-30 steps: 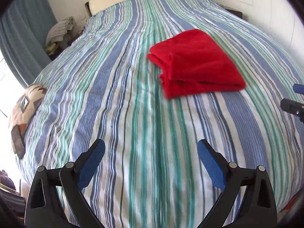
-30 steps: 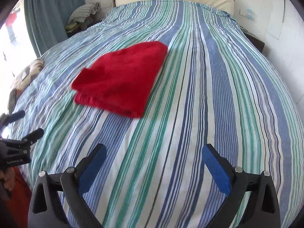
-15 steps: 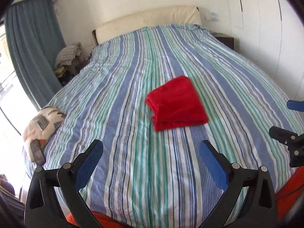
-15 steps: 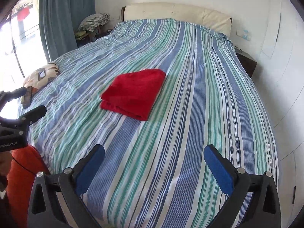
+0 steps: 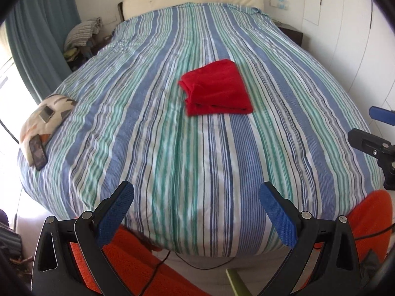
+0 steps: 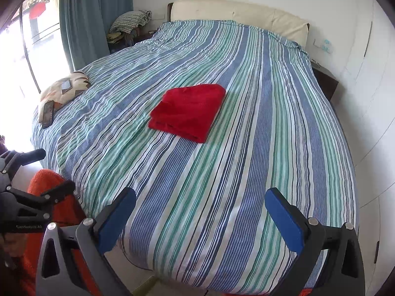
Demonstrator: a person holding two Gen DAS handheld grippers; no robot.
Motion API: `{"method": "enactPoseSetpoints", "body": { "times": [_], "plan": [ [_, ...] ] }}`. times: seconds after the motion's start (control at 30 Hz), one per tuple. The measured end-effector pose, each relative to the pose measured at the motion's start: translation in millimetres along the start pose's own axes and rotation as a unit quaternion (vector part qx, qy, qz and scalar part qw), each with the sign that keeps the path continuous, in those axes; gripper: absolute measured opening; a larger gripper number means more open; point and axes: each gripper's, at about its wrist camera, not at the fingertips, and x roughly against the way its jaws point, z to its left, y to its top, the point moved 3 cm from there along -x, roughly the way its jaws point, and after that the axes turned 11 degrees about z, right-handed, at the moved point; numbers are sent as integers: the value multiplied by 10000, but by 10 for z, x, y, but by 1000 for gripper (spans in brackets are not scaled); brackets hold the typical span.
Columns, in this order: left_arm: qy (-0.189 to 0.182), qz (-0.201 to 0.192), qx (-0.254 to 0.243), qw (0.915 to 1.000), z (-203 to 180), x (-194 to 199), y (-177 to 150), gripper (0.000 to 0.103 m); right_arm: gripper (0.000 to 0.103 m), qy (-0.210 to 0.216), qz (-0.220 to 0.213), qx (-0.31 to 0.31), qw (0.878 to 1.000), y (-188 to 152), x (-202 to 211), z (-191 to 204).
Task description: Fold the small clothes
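While both tongs hang off the foot of the bed (image 5: 197, 148), nothing sits between their pads.

Far left, left wrist view: teal curtain (image 5: 42, 32), bright window beside it. Patterned cushion (image 5: 47, 113) at the bed's left edge, two phones on it: one (image 5: 38, 151) dark, near the cushion's lower end, one (image 5: 47, 113) pale, higher up. Pile of checked cloth (image 5: 82, 33) on a stand by the headboard corner.

Left tongs (image 5: 196, 213): spread wide, blue pads well apart, empty, above the bed's near edge. Orange fabric (image 5: 138, 264) below them, a thin black cable across the floor.

Centre: red cloth (image 5: 217, 88), folded into a tidy rectangle, layered edges showing on its left side, lying flat on the striped cover about mid-bed. Well apart from both tongs. In the right wrist view the cloth (image 6: 188, 111) sits left of centre, its folded stack edge towards the camera.

Right tongs (image 6: 200, 218): spread wide too, empty, over the near right part of the bed. They also show at the right rim of the left wrist view (image 5: 370, 130).

Far right: cream headboard (image 6: 242, 16), white wall, dark nightstand (image 6: 324, 81) by the bed's far right corner.
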Motion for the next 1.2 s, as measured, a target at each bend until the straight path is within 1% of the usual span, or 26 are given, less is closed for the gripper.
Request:
{"method": "enactPoseSetpoints", "body": {
  "times": [0.17,0.33,0.47,0.6,0.77,0.9,1.07,1.2],
  "plan": [
    [-29,89,-67,9999,-17,13,-36,102,103,-9,51,-137,9999,-163,62,56],
    [227,78,-132,9996,-43,37,-72,102,103,144,206,-367,9990,-347,47,153],
    [290,59,-115,9995,-34,118,-119,102,103,300,303,-558,9975,-511,89,216],
    [215,104,-121,9996,-21,219,-160,102,103,299,341,-655,9968,-627,224,253],
    [150,181,-152,9996,-25,311,-203,102,103,380,378,-601,9968,-673,407,366],
    [68,205,-137,9997,-12,380,-249,102,103,415,313,-495,9974,-668,527,450],
    [99,163,-102,9998,4,406,-253,102,103,346,176,-612,9974,-601,593,378],
    [158,168,-65,9997,21,377,-233,102,103,294,148,-687,9971,-547,595,334]
  ]
}}
